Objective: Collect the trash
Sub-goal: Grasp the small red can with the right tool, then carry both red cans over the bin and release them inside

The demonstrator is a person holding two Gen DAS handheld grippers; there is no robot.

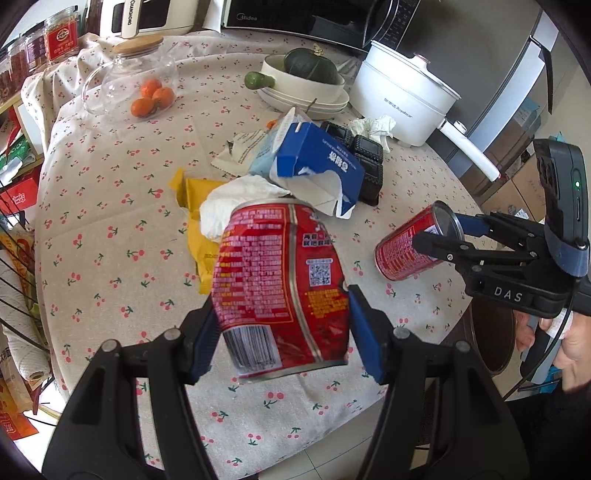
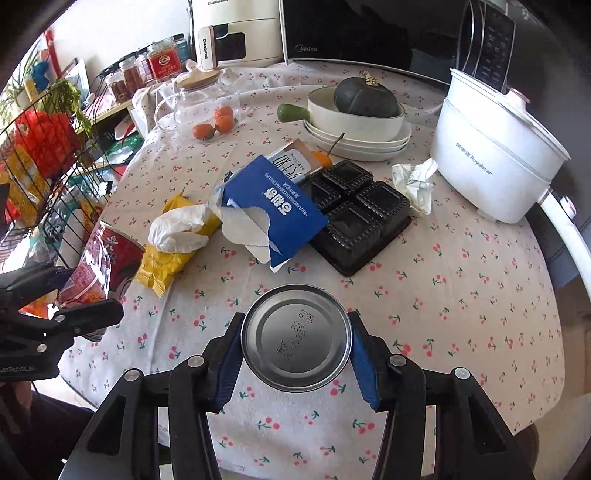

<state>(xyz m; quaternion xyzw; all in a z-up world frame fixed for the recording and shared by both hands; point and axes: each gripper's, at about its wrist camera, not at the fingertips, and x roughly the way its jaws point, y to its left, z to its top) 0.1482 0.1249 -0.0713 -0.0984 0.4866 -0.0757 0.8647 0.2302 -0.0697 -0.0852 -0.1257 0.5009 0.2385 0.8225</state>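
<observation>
My left gripper (image 1: pixel 282 328) is shut on a dented red can (image 1: pixel 280 284) and holds it above the table's front edge; it also shows in the right wrist view (image 2: pixel 99 273). My right gripper (image 2: pixel 295 354) is shut on a second red can, of which the silver end (image 2: pixel 295 338) faces the camera; the left wrist view shows this can (image 1: pixel 410 247) tilted above the table. On the cherry-print tablecloth (image 1: pixel 110 258) lie a torn blue carton (image 2: pixel 273 210), a white crumpled tissue (image 2: pixel 177 229), a yellow wrapper (image 2: pixel 166 266), a black plastic tray (image 2: pixel 362 218) and another tissue (image 2: pixel 415 181).
A white electric pot (image 2: pixel 495 162) stands at the right. White bowls hold a dark squash (image 2: pixel 365 98). A glass jug (image 2: pixel 199 107) with oranges stands at the back left. A microwave (image 2: pixel 369 29) is behind. A wire basket (image 2: pixel 48 155) stands left of the table.
</observation>
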